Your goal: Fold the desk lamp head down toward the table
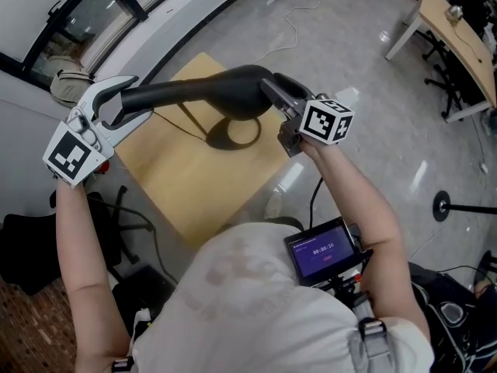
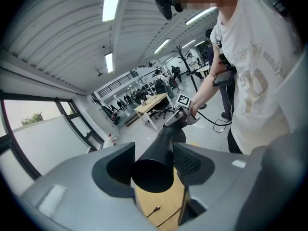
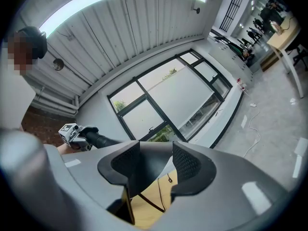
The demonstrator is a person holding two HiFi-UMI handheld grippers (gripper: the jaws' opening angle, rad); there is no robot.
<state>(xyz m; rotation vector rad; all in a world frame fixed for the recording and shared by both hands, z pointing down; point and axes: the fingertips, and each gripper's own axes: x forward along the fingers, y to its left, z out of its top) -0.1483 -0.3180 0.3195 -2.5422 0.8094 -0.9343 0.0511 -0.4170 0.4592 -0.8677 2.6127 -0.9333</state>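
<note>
Black desk lamp (image 1: 194,90) above wooden table (image 1: 178,185)

Black noted on lamp (image 1: 210,92); table (image 1: 186,193) pale yellow wood; cubes on left gripper (image 1: 109,103), right gripper (image 1: 273,92) patterned in black-white squares; floor (image 1: 349,37) grey

**Surface finishes of the desk lamp (image 1: 210,92) and the tools**
Lamp: matt black, smooth, plastic by its look. Left gripper (image 2: 154,166) and right gripper (image 3: 155,166): matt grey plastic bodies (pads (image 2: 186,160) finely dimpled). Below the jaws, a table (image 1: 233,185) of pale smooth wood; beyond it, a glossy grey floor (image 1: 373,115).
</note>
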